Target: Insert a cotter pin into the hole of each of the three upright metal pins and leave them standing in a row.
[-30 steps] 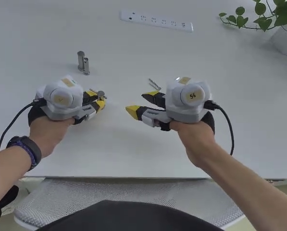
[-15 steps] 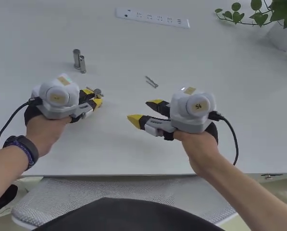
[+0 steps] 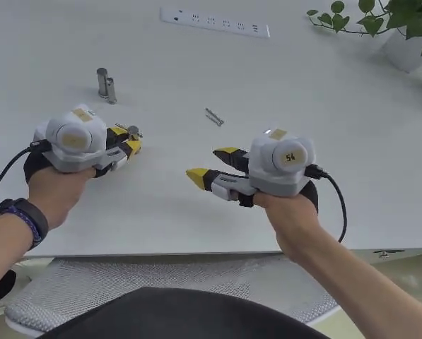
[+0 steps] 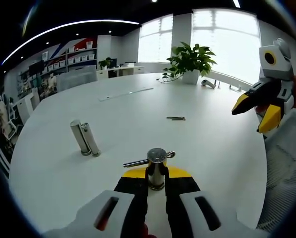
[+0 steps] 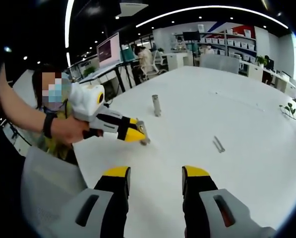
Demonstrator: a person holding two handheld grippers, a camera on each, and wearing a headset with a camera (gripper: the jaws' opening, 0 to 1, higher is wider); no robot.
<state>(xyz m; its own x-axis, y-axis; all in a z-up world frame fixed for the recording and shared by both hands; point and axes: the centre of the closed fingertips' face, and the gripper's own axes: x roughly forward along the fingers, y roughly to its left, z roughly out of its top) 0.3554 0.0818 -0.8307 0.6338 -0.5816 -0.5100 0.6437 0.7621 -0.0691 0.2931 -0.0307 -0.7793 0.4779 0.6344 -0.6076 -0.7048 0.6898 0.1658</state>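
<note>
The left gripper (image 4: 156,174) is closed on a metal pin (image 4: 156,166), which is held upright between the yellow-tipped jaws. A cotter pin (image 4: 135,161) is seated crosswise through the hole just below the head of this pin, and its ends project on both sides. The foot of the held pin is covered by the jaws, so contact with the table (image 3: 302,92) cannot be confirmed. In the head view, this gripper is positioned at the left, low over the white surface.

The right gripper (image 5: 156,173) is spread wide, and nothing is held between its jaws. It is kept well apart from the left gripper, near the front edge of the table, with its tips directed towards the left gripper.

Beyond the left gripper, two further metal pins (image 4: 85,138) are standing upright on the table, just beside each other. A small group of loose cotter pins (image 3: 214,117), apparently two, is lying flat on the table beyond the gap between the grippers.

A white power strip (image 3: 214,22) is laid along the far side of the table. A potted plant (image 3: 380,18) is placed at the far right corner.
</note>
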